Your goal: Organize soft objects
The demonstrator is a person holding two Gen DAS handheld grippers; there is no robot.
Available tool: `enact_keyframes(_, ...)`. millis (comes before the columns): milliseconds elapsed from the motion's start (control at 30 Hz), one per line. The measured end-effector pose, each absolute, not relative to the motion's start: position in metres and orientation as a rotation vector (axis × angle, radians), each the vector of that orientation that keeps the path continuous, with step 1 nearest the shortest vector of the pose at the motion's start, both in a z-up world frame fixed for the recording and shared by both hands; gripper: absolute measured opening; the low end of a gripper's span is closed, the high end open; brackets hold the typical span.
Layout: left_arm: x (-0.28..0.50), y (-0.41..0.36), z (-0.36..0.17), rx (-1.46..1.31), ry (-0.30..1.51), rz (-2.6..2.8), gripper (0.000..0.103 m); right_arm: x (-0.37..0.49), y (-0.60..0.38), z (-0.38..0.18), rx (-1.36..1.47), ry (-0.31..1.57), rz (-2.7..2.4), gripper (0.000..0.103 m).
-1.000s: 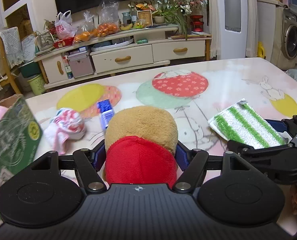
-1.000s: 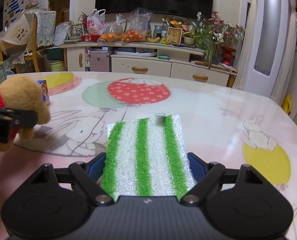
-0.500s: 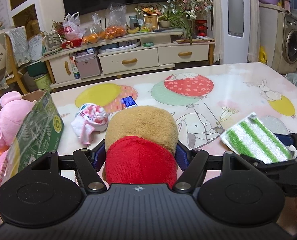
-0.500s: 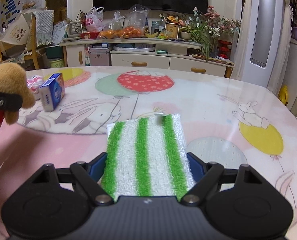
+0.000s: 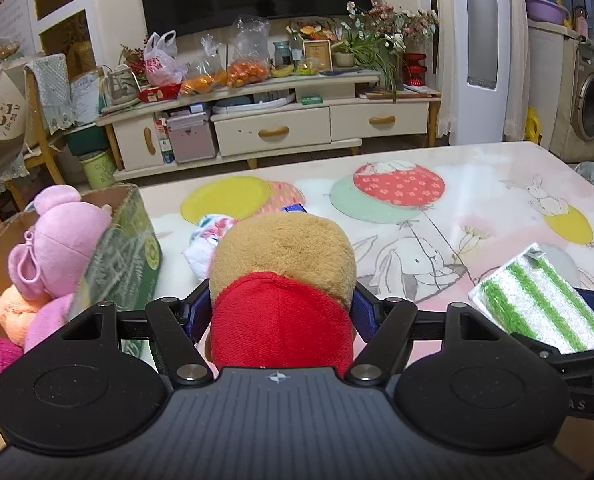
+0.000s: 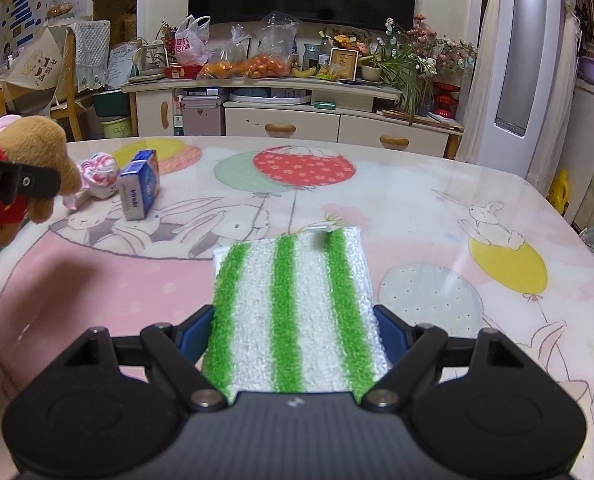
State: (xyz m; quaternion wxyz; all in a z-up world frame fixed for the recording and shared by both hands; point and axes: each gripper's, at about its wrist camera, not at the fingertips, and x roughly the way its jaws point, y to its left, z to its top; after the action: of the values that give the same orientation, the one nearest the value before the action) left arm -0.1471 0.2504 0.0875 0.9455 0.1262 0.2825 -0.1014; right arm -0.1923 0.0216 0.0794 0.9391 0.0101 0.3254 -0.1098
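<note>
The left gripper (image 5: 283, 312) clamps a brown plush toy (image 5: 283, 256) beside the cardboard box (image 5: 129, 240); the right gripper (image 6: 295, 332) grips a green-striped cloth (image 6: 293, 300), seemingly above the table (image 6: 437, 216).

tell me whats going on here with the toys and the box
A person is tidying soft things with two hand-held tongs. The left tongs grip a brown plush toy in a red top, next to a cardboard box holding pink plush toys. The right tongs hold a green-striped cloth above the table.
</note>
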Motion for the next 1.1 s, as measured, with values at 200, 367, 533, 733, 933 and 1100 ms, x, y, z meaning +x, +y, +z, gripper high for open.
enact_keyframes(200,-0.152,0.259,0.1,0.246,0.546,-0.206,0.086,-0.198,0.035,0.092,0.031,0.652,-0.198,0.082)
enact_keyframes(367,-0.158,0.267,0.111,0.226,0.521,-0.203,0.086,-0.2,0.046,0.104,0.037,0.632,-0.174,0.082)
enact_keyframes(533,-0.16,0.273,0.12,0.211,0.502,-0.192,0.086,-0.201,0.058,0.116,0.027,0.607,-0.152,0.082)
enact_keyframes(733,-0.163,0.282,0.132,0.193,0.484,-0.188,0.086,-0.199,0.07,0.132,0.01,0.57,-0.123,0.082)
enact_keyframes(933,-0.166,0.294,0.143,0.174,0.468,-0.186,0.086,-0.195,0.085,0.141,-0.014,0.548,-0.09,0.082)
enact_keyframes(1100,-0.169,0.306,0.15,0.159,0.463,-0.172,0.086,-0.189,0.097,0.146,-0.032,0.54,-0.056,0.082)
